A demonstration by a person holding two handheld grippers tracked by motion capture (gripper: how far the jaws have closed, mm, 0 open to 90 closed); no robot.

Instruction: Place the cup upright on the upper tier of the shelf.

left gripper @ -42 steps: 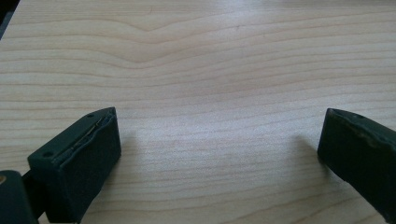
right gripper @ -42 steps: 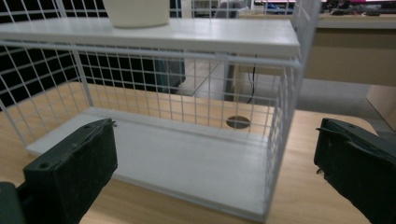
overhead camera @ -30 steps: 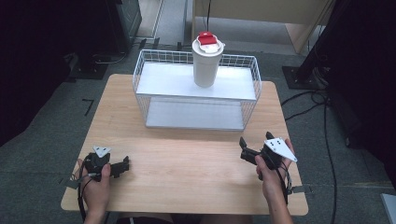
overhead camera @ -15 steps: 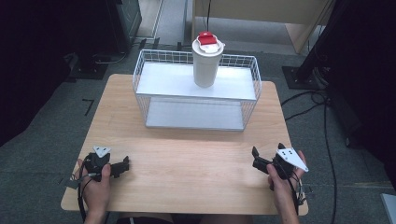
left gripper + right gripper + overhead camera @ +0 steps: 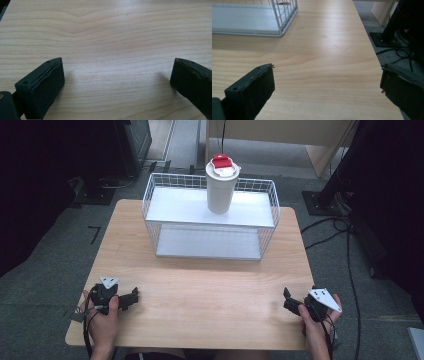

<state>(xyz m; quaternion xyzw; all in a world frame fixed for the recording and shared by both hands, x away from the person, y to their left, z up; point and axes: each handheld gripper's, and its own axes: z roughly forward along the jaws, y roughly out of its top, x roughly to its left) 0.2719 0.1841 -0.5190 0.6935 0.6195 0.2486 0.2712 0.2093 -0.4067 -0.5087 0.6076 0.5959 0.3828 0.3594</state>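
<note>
From the high view we see one white tumbler (image 5: 221,190) with a red flip lid, standing upright on the top shelf of one white wire rack (image 5: 210,220); the cup is tall, slightly tapered, plain-sided, and sits right of the shelf's middle, toward the back. The rack has two white shelves and stands on the far half of one light wooden table (image 5: 200,285). Two grippers rest low over the table's near edge, both well apart from the rack: the left gripper (image 5: 131,296) in front of the rack's left end, the right gripper (image 5: 286,299) in front of its right end, each held in one hand and each carrying a grey three-cornered plate. Against the picture from half a second ago, the rack and tumbler have not moved, the left gripper lies where it lay, and the right gripper has settled a little lower toward the near edge, having come down from a raised place a second ago. In the left gripper view we look along two black jaws spread wide with nothing between them, bare wood grain beneath. In the right gripper view the two jaws also stand wide and empty, the rack's lower shelf (image 5: 244,17) showing at upper left, the table's right edge and a dark stand on the floor beyond.
</note>
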